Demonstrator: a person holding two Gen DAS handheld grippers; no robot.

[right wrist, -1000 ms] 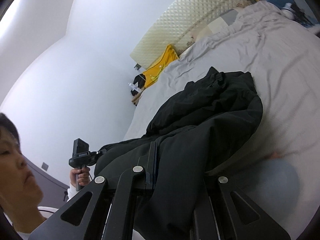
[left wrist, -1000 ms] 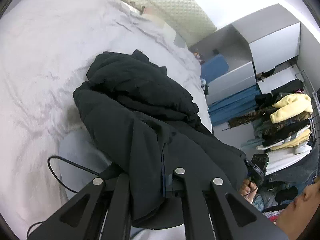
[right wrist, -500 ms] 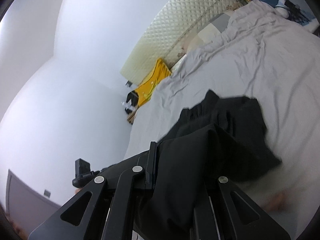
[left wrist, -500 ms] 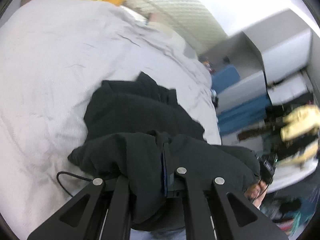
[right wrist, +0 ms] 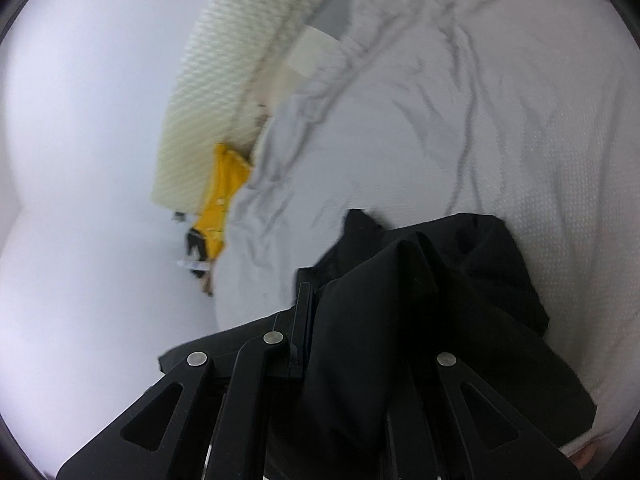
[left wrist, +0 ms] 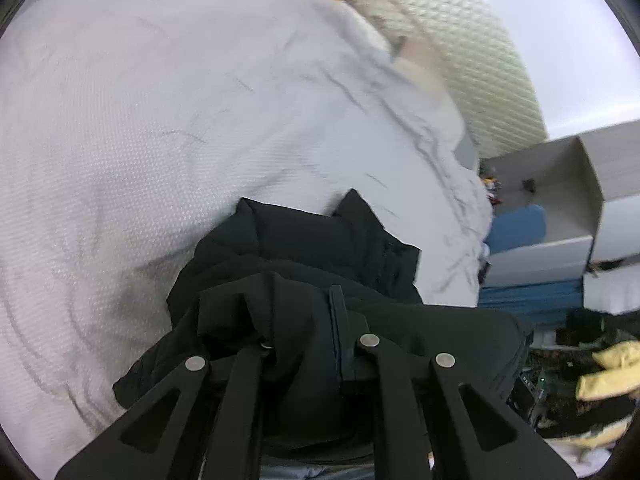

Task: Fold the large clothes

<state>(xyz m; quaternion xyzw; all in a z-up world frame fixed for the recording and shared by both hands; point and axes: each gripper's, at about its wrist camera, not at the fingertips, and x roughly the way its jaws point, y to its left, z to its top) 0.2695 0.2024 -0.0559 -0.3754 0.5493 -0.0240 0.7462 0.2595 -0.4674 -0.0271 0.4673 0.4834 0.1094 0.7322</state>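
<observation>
Now black coat [left wrist: 304,280] bunches lower on bed [left wrist: 140,120], less spread out.

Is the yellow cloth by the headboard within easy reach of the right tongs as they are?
Probably not: the right tongs are shut on the black jacket, and the yellow cloth lies across the bed.

Both views were evenly, softly lit; motion blur smeared the bedsheet [left wrist: 168,128], and edges were bent by fisheye distortion.
</observation>
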